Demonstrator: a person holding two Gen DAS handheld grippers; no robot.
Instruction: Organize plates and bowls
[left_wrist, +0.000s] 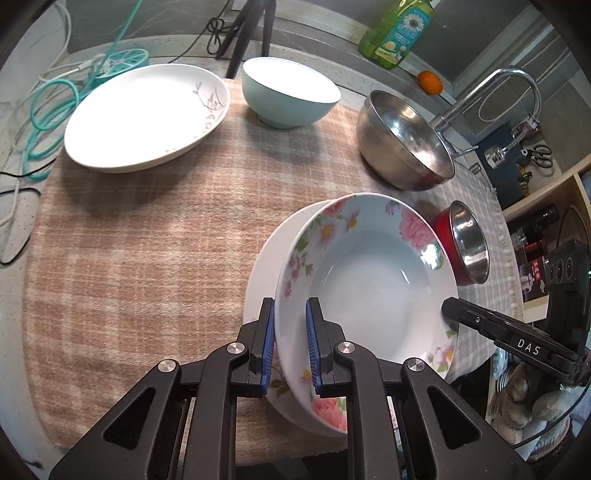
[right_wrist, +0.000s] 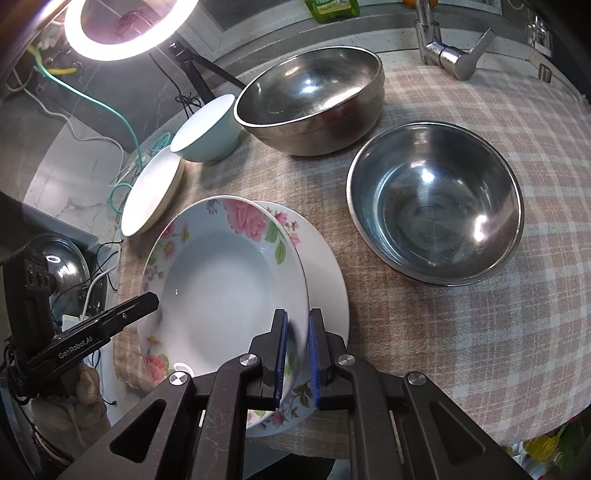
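**Floral Plate Clamped at Opposite Rims by Both Grippers**

The floral plate (left_wrist: 369, 280) is held by two grippers at once. The left gripper (left_wrist: 290, 343) is closed on the plate's near rim, with one blue pad inside the rim and one outside. The right gripper (right_wrist: 297, 354) is closed in the same manner on the opposite rim. In each wrist view, the other gripper's finger is seen reaching the far edge of the plate.

The floral plate is tilted and is positioned over a plain white plate (right_wrist: 328, 266), which lies flat on the checked cloth (left_wrist: 166, 240) covering the counter (left_wrist: 22, 387). Whether the two plates touch cannot be told.

The remaining items are located as follows:

- A white plate with a grey leaf pattern (left_wrist: 147, 114) is set at the far left of the cloth.
- A pale blue bowl (left_wrist: 288, 96) stands just beside it.
- A large steel bowl (right_wrist: 314, 99) is placed at the far side, near the tap (right_wrist: 443, 51).
- A steel bowl with a red outer wall (left_wrist: 461, 243) stands near the plain white plate.

A green detergent bottle (left_wrist: 399, 29) and an orange fruit (left_wrist: 430, 82) are seen behind the large steel bowl.
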